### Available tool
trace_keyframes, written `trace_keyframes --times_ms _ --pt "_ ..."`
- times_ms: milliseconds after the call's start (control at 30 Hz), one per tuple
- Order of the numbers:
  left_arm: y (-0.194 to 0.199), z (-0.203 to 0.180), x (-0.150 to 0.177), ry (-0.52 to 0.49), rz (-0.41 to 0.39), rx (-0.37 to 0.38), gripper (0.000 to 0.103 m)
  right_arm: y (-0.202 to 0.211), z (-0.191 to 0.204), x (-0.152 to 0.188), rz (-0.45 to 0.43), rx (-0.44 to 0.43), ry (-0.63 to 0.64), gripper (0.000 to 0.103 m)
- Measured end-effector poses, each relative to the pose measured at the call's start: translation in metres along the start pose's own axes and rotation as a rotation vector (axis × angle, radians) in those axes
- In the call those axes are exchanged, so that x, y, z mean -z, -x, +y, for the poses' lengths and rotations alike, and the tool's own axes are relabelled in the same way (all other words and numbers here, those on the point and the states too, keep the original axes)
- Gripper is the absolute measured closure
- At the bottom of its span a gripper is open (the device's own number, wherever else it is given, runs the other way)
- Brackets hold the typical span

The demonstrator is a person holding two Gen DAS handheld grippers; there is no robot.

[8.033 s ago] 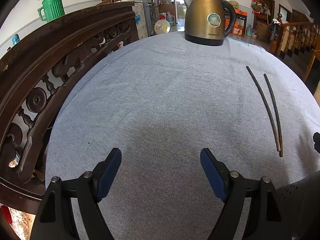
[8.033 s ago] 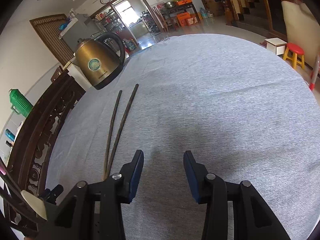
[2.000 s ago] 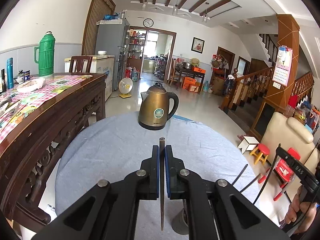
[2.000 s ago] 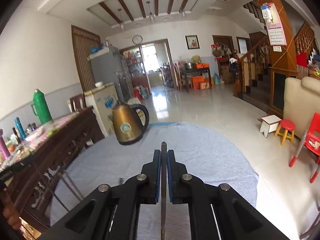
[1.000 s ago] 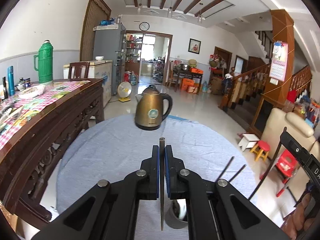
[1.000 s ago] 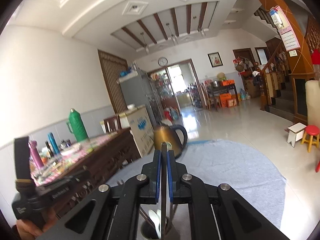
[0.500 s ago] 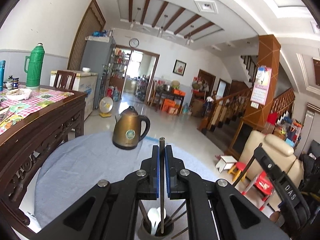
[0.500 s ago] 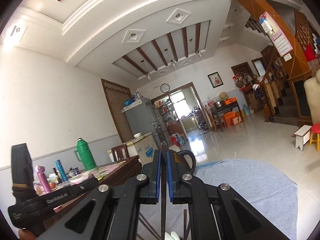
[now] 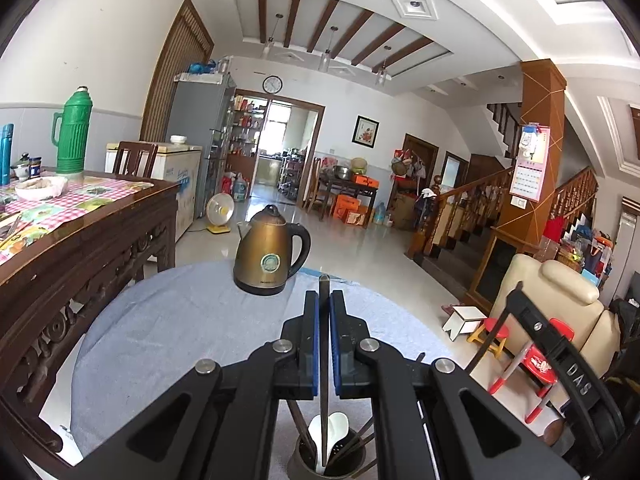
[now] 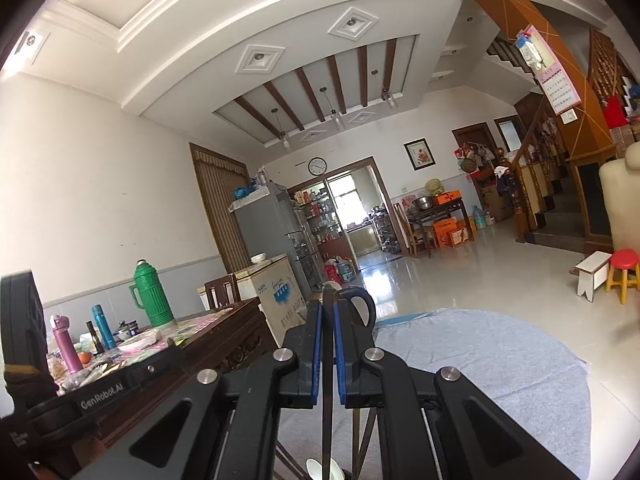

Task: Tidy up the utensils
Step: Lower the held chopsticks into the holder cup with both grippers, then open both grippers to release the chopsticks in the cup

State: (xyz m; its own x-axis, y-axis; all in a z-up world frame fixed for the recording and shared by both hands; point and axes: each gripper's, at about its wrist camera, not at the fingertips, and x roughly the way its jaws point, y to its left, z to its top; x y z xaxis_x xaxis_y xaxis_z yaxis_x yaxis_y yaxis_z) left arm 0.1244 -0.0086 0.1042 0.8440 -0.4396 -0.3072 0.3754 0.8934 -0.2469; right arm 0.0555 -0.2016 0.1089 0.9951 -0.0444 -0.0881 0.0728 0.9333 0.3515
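A round table [image 9: 160, 320] in grey cloth, with a kettle [image 9: 270, 258] beyond the jaws. The left gripper [image 9: 324, 308] pinches a chopstick [image 9: 323, 380] upright, its lower end just below the jaws inside the holder [image 9: 304, 466] beside a white spoon [image 9: 334, 436]. The right gripper [image 10: 329, 316] pinches a second stick [image 10: 327, 400], tip near the spoon. To finish well, lower each straight, keep it vertical, and part the jaws only once the tip is inside.

"DAS" on right tool [image 9: 560, 364] body; "GenRobot.AI" on left tool [image 10: 100, 392] body.
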Motion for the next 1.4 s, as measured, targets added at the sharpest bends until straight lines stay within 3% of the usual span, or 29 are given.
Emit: trace_keyframes --times_ms 267,733,1100,1167,1200,1233,1300,1333,1367,1400 --pt "-0.002 0.0 0.003 -0.01 0.019 -0.004 0.098 -0.008 0.009 0.0 -0.03 0.033 0.043 0.096" --pt "-0.008 0.004 0.014 -0.011 0.09 -0.009 0.098 -0.03 0.008 0.028 0.135 0.04 0.107 0.096" --pt "-0.023 0.008 0.035 -0.015 0.226 0.018 0.098 -0.032 -0.002 0.051 0.24 0.03 0.121 0.095" --pt "-0.022 0.008 0.039 -0.02 0.242 0.027 0.096 -0.03 -0.004 0.053 0.241 0.023 0.119 0.095" --pt "-0.021 0.008 0.041 -0.025 0.253 0.035 0.09 -0.03 -0.004 0.053 0.242 0.023 0.118 0.095" --pt "-0.02 0.009 0.043 -0.031 0.261 0.039 0.077 -0.027 -0.007 0.054 0.246 0.023 0.112 0.09" --pt "-0.016 0.01 0.048 -0.035 0.264 0.029 0.057 -0.025 -0.01 0.054 0.25 0.024 0.092 0.07" --pt "-0.014 0.011 0.05 -0.037 0.262 0.024 0.054 -0.023 -0.013 0.054 0.247 0.026 0.08 0.052" --pt "-0.011 0.011 0.052 -0.043 0.263 0.019 0.054 -0.021 -0.014 0.054 0.239 0.025 0.067 0.044" --pt "-0.009 0.011 0.054 -0.051 0.269 0.017 0.054 -0.016 -0.018 0.054 0.225 0.023 0.052 0.044"
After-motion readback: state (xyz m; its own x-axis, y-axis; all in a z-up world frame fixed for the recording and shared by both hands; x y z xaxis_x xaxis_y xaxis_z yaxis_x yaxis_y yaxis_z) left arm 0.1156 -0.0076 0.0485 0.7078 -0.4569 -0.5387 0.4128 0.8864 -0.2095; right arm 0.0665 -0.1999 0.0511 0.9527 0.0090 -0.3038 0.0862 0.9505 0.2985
